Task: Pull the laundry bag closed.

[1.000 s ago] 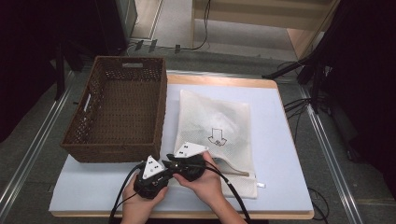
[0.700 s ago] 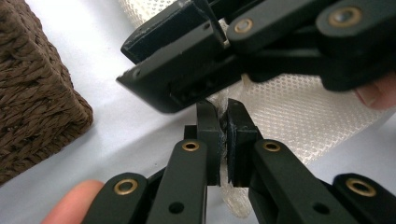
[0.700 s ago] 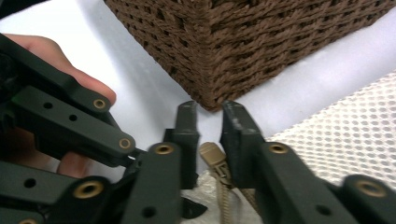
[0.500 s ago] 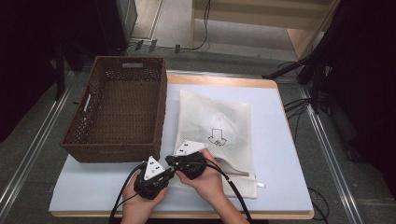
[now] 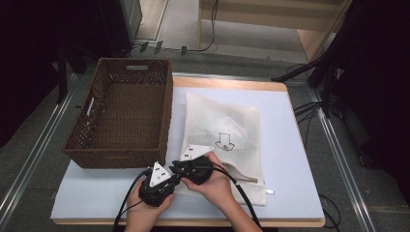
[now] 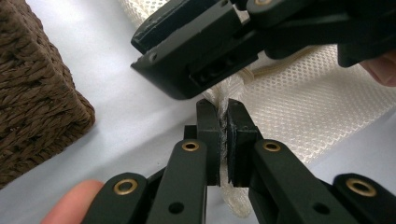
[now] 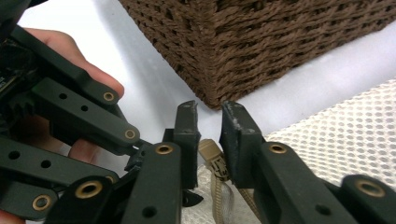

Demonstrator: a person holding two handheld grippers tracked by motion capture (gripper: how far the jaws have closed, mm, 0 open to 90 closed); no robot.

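Currently both hands work at the near left corner of the white mesh laundry bag (image 5: 227, 140), which lies flat on the bench (image 5: 300, 193) just right of the brown wicker basket (image 5: 123, 113). Basket stands empty, well short of being used.

Left gripper (image 6: 223, 123): jaws clenched on a fold of the bag's mesh edge, cloth pinched tight between the pads; this pins the corner.

Right gripper (image 7: 205, 126): jaws have just been parting again after a quick close; they now stand a little apart with the tan zipper pull (image 7: 212, 161) sitting between them. Pads do not press on it as far as I can see, so no firm hold yet.

In the high view the two grippers sit side by side, nearly touching, left gripper (image 5: 162, 181) nearer the bench edge, right gripper (image 5: 191, 164) over the bag's corner.

Progress, as I judge it: early. Corner is anchored; zipper pull is located but not caught. The bag looks closed, with something faint showing inside. Left to do: close on the pull, run the zipper along the near edge, then deal with the contents.
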